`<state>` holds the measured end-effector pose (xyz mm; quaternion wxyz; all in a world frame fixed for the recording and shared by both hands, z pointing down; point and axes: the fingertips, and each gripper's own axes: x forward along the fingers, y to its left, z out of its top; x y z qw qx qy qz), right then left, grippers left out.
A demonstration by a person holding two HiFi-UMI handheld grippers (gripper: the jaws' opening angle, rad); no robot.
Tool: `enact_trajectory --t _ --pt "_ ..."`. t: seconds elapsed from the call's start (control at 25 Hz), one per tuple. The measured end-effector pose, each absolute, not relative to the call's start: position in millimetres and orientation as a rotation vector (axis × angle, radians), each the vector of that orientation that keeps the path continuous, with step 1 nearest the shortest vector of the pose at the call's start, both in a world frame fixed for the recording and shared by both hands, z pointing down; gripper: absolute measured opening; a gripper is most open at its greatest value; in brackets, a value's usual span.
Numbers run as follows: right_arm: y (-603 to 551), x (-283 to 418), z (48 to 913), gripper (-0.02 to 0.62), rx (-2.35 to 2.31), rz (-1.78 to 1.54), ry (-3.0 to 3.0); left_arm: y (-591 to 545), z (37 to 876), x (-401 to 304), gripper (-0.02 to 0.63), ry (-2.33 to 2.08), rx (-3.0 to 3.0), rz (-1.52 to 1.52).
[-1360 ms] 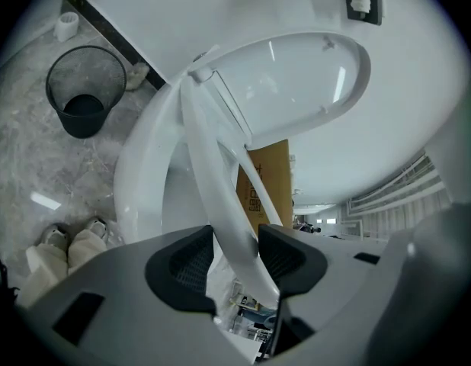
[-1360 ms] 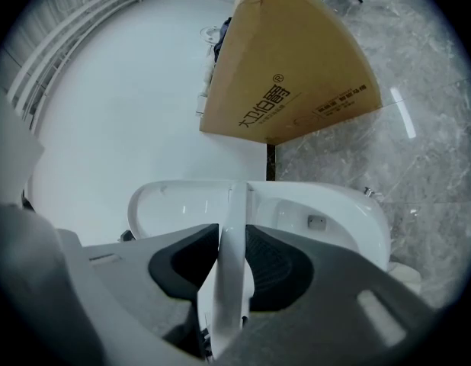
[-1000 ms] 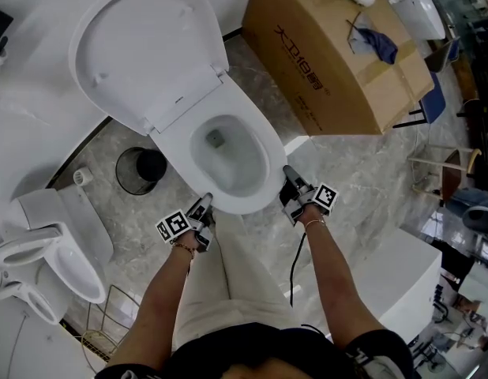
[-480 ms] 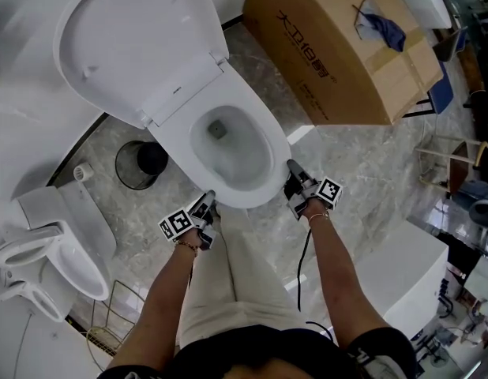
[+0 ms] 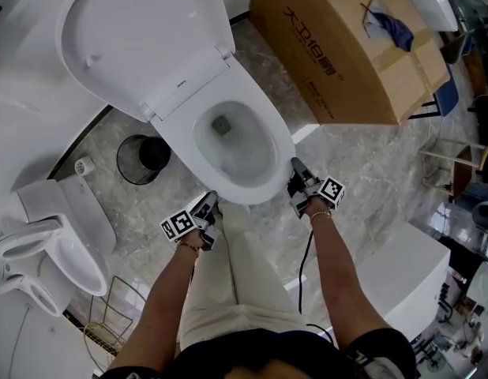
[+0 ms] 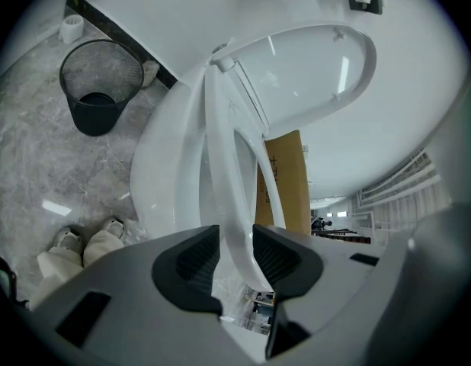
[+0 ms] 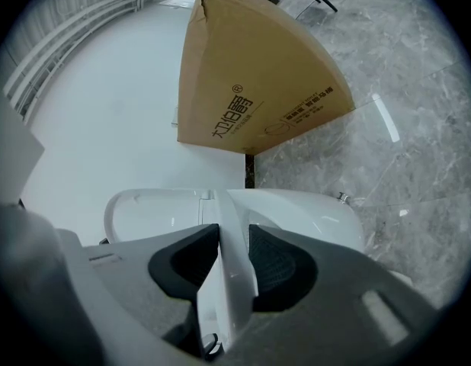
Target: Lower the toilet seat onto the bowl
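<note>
A white toilet stands below me with its lid (image 5: pixel 133 38) raised against the wall. The toilet seat (image 5: pixel 282 152) lies low over the bowl (image 6: pixel 167 166); I cannot tell whether it touches the rim. My left gripper (image 5: pixel 210 202) is at the seat's front left, my right gripper (image 5: pixel 295 166) at its front right. In the left gripper view the jaws (image 6: pixel 235 250) are closing, with the thin seat edge (image 6: pixel 220 151) filling the gap between the pads. In the right gripper view the gripper (image 7: pixel 234 254) is shut on the seat edge (image 7: pixel 229 212).
A black waste bin (image 5: pixel 140 164) and a paper roll (image 5: pixel 84 166) sit left of the bowl. A large cardboard box (image 5: pixel 347 46) stands at the right rear. Another white toilet (image 5: pixel 54 251) and a wire basket (image 5: pixel 110 330) are at the left. A white counter (image 5: pixel 402 275) is at the right.
The head view has shifted a little. Both grippers stay on the front of the seat, and the seat shows no clear movement.
</note>
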<state>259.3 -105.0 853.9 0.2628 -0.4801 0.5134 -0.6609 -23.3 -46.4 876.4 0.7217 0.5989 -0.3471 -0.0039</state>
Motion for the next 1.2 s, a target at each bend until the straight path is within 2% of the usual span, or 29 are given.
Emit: enact_trajectory --t 0.72,0.92,1.04,1.12,1.2 --pt "-99 263 896 0.123 -1.341 -1.759 1.366 -61 914 -28 0.129 -0.771 1.356 -0.004" --pt "-84 279 906 0.123 -1.619 -1.758 1.385 -68 899 -38 0.129 -0.806 1.414 -0.017" --pt "-76 282 894 0.082 -1.741 -1.719 1.461 -73 881 -45 0.090 -0.844 1.523 0.057" --pt "-76 274 878 0.021 -1.740 -1.708 1.531 -80 865 -50 0.064 -0.871 1.621 0.128" --pt "-79 265 858 0.006 -1.720 -1.690 1.572 -87 845 -54 0.047 -0.898 1.697 0.167"
